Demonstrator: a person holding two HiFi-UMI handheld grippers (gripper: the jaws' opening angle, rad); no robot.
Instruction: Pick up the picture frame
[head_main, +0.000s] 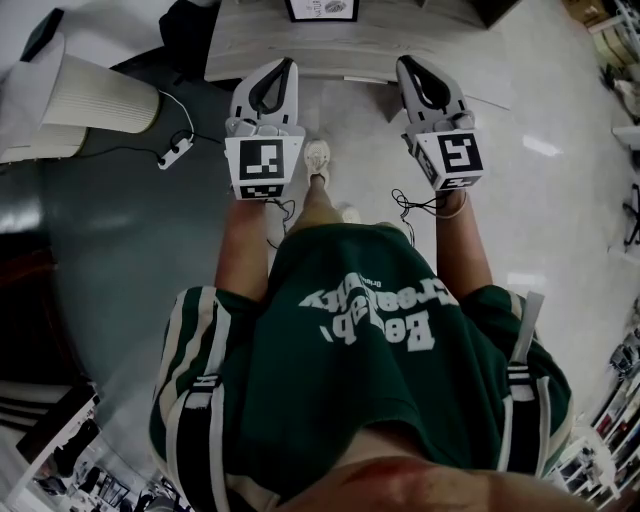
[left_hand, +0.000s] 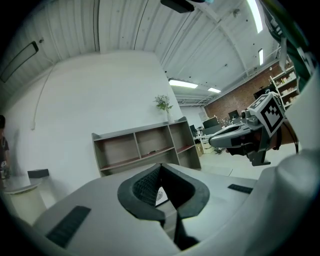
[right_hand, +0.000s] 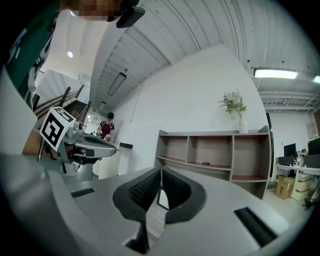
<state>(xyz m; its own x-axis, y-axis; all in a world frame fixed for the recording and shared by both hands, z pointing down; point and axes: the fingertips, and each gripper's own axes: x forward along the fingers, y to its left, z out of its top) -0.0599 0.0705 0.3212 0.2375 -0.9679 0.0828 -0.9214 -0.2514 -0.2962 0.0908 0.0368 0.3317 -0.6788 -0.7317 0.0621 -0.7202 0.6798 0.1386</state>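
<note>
The picture frame (head_main: 322, 8), black-edged with a white print, stands on the pale wooden table (head_main: 260, 45) at the top edge of the head view, partly cut off. Both grippers are held level in front of the person, short of the table edge. My left gripper (head_main: 284, 62) is shut with nothing in it, and its tips meet (left_hand: 161, 165). My right gripper (head_main: 407, 62) is likewise shut and empty, tips together (right_hand: 160, 169). A corner of the picture frame (left_hand: 161, 196) shows through the hollow between the left jaws, and the picture frame (right_hand: 162, 199) shows the same way between the right jaws.
A cream pleated lamp shade (head_main: 95, 95) lies at the left, with a power strip (head_main: 172, 153) and cable on the floor beside it. An open shelf unit (right_hand: 215, 152) with a vase of flowers (right_hand: 235, 107) stands by the far wall. A person (right_hand: 106, 127) stands in the background.
</note>
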